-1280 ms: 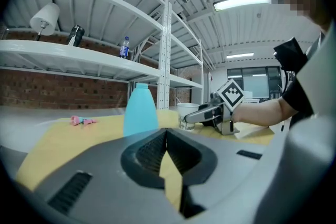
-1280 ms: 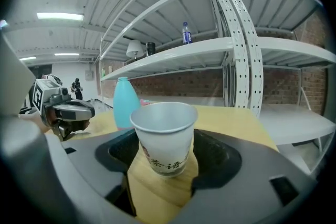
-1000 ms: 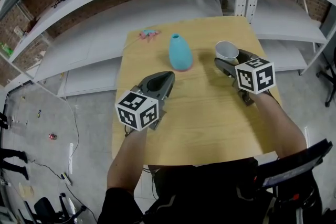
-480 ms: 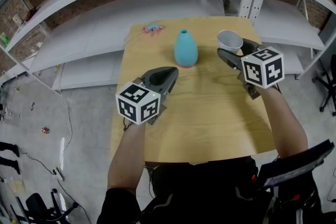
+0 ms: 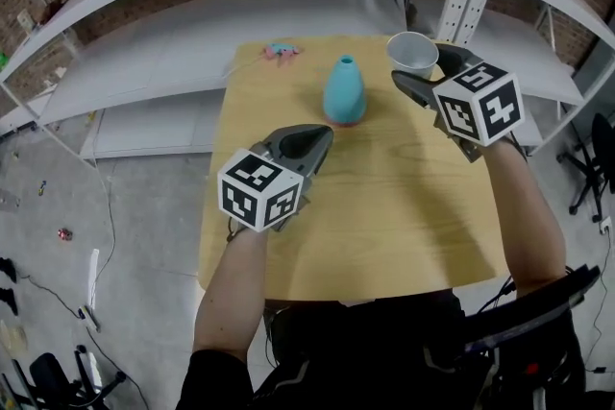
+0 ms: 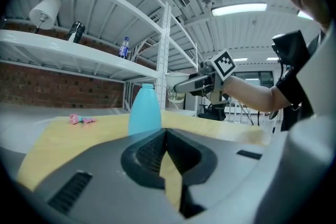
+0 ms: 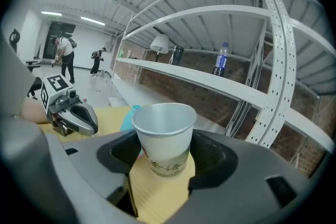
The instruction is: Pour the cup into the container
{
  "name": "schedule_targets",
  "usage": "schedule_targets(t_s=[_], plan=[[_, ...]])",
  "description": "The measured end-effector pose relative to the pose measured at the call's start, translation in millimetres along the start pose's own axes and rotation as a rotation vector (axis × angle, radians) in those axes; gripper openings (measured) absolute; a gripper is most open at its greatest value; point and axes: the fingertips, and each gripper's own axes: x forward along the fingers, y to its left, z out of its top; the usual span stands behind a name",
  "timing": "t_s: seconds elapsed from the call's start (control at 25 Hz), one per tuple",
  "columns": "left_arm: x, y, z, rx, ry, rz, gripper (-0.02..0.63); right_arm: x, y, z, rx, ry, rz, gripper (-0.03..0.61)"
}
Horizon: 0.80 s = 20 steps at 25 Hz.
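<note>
While the person is standing at the wooden worktop (image 5: 384, 226) with a tool in each hand, the right tongs (image 5: 423, 70) are gripping a paper cup (image 5: 411, 53). Seen from the right gripper view, the jaws are pressing on the lower wall of the cup (image 7: 164, 134), one on each side, and its mouth is facing upward. The cup is hanging clear of the worktop, over the far right corner, to the right of the blue bottle (image 5: 344, 91) and not touching it. What the cup is holding cannot be made out.

The blue bottle is standing upright on the far half of the worktop, narrow neck uppermost, directly ahead of the left tongs (image 5: 322, 134) but apart from them. The left tongs are pointing toward it with the jaws closed together and nothing between them. A small pink item (image 5: 281, 52) is lying near the far left edge. White shelves (image 5: 192, 62) are running behind the worktop.
</note>
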Motion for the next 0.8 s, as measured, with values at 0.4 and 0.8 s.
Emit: schedule_targets(t_s=[0.4, 0.8], plan=[[-1, -3, 1, 0.009, -0.010, -0.023, -0.002, 31, 12, 19, -0.196, 0.096, -0.005, 0.295], [-2, -4, 0, 0.013, -0.015, -0.030, -0.002, 44, 18, 21, -0.397, 0.176, -0.044, 0.295]])
